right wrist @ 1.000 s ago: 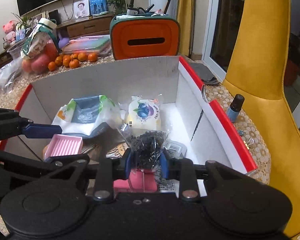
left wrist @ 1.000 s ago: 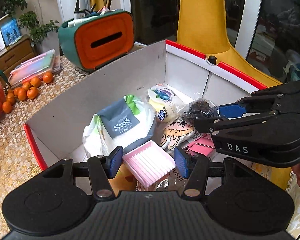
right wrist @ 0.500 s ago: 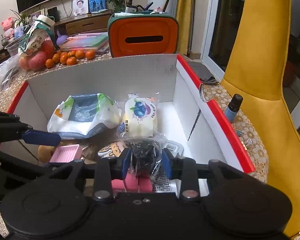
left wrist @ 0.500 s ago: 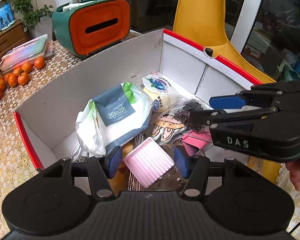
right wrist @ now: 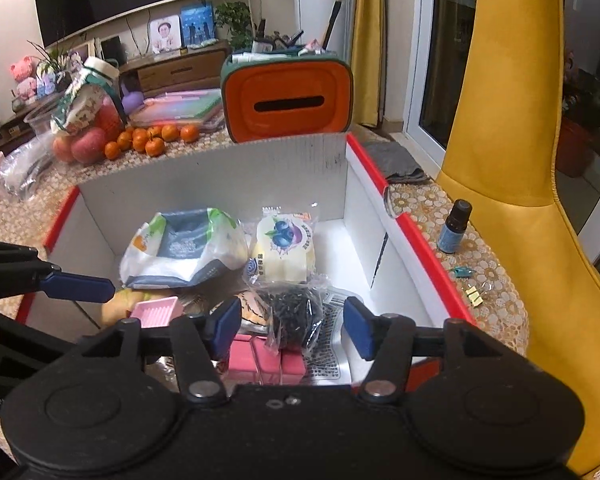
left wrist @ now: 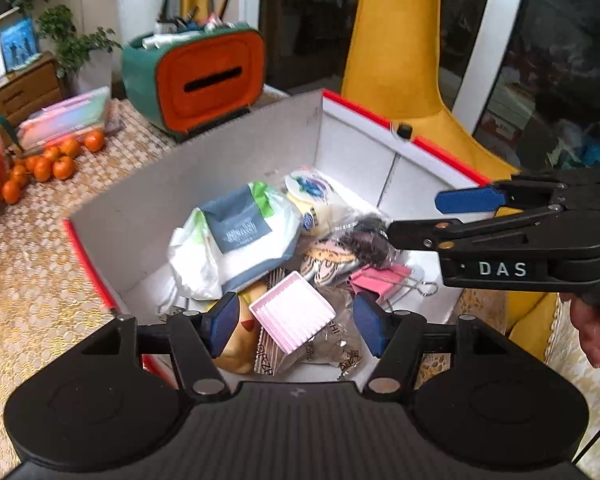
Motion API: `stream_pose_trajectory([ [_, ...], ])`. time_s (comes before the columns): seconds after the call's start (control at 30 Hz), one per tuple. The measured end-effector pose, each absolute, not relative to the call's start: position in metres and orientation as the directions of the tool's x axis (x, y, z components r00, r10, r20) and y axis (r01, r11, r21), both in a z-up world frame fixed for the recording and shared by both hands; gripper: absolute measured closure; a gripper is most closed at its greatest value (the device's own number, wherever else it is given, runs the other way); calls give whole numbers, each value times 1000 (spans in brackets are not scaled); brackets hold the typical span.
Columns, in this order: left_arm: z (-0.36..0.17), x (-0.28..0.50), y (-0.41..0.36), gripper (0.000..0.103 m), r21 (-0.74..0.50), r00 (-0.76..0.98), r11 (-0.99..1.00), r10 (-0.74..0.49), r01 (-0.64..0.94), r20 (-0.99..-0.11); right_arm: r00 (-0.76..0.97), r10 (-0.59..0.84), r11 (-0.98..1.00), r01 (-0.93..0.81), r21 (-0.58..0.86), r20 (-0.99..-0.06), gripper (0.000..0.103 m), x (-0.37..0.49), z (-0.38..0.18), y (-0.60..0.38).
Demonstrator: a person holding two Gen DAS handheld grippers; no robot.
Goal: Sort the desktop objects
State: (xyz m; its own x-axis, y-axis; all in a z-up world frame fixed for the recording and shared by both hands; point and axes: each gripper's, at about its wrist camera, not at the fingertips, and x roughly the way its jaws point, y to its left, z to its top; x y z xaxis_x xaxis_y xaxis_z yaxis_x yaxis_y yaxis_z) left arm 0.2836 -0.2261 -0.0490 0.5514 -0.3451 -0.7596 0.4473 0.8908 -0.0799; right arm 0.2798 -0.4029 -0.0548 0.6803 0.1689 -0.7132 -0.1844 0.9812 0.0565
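While both grippers hang over the box (left wrist: 236,184), I read my left gripper (left wrist: 296,322) as opening, its pads clear of the pink tray (left wrist: 293,317) lying between them on the pile. My right gripper (right wrist: 290,326) is opening too; the black-bead bag (right wrist: 294,314) sits between its pads, neither pressing it, resting on the pink clips (right wrist: 266,362). Free floor shows only at the box's far right corner, white and bare beside the blueberry pack (right wrist: 284,250). Left of that the tissue pack (right wrist: 184,248) fills the back wall. Red rims (right wrist: 420,248) fence both sides. Outside the right rim, the table (right wrist: 496,280) carries a small bottle (right wrist: 454,227) near the edge and two loose clips (right wrist: 474,294).
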Motion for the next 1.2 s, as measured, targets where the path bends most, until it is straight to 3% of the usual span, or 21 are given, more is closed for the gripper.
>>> stream_pose_trajectory([
  [0.5, -14, 237, -209, 41, -7, 664, 919, -291, 395, -689, 741, 226, 970, -232, 75, -632, 41, 239, -22, -402],
  [0.73, -2, 213, -196, 26, 34, 728, 929, -266, 369, -632, 756, 262, 957, -284, 61, -599, 36, 216, -13, -392],
  [1.2, 7, 187, -172, 10, 1, 753, 941, -271, 339, -600, 775, 318, 939, -337, 68, -546, 22, 178, 0, -371],
])
